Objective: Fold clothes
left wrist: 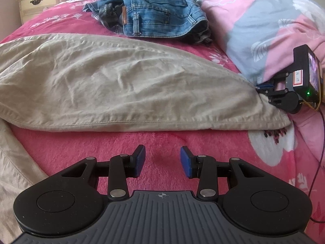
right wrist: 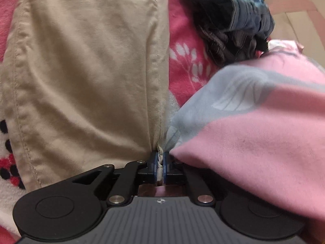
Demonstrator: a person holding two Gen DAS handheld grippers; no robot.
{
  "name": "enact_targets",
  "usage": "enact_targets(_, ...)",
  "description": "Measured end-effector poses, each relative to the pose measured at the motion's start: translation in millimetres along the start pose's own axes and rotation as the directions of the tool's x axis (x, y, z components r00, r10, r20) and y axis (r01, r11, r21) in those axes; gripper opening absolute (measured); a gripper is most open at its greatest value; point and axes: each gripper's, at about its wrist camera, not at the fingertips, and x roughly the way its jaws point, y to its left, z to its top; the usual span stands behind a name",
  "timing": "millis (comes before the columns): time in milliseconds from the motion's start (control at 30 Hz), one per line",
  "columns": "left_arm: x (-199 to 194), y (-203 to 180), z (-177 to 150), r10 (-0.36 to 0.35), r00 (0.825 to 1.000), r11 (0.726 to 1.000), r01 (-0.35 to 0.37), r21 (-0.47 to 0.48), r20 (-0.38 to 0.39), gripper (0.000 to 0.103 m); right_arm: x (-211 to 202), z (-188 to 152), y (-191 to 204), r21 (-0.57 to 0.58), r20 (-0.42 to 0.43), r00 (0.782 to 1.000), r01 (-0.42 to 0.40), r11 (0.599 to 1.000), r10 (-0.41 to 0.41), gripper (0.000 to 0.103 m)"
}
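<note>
A beige garment (left wrist: 101, 85) lies spread across the pink floral blanket (left wrist: 130, 142), its hem toward me. My left gripper (left wrist: 163, 156) hovers open over bare blanket just in front of that hem, with nothing between its blue pads. At the garment's right corner my right gripper (left wrist: 262, 88) pinches the cloth. In the right wrist view the beige garment (right wrist: 85, 71) runs away from the right gripper (right wrist: 160, 160), whose pads are shut on a fold of the seam edge.
A crumpled pile of blue jeans (left wrist: 158, 12) lies behind the beige garment, also seen as jeans (right wrist: 239, 16). A pink and grey quilt (left wrist: 264, 20) bulges at the right, pressing against the right gripper. A cream dresser (left wrist: 40, 2) stands at the far left.
</note>
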Motion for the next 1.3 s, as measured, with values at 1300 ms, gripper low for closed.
enact_targets(1300, -82.4, 135.3, -84.3, 0.506, 0.858, 0.842, -0.514, -0.161, -0.090, 0.038, -164.7, 182.2, 145.6, 0.042, 0.569, 0.694, -0.560, 0.827, 0.441, 0.012)
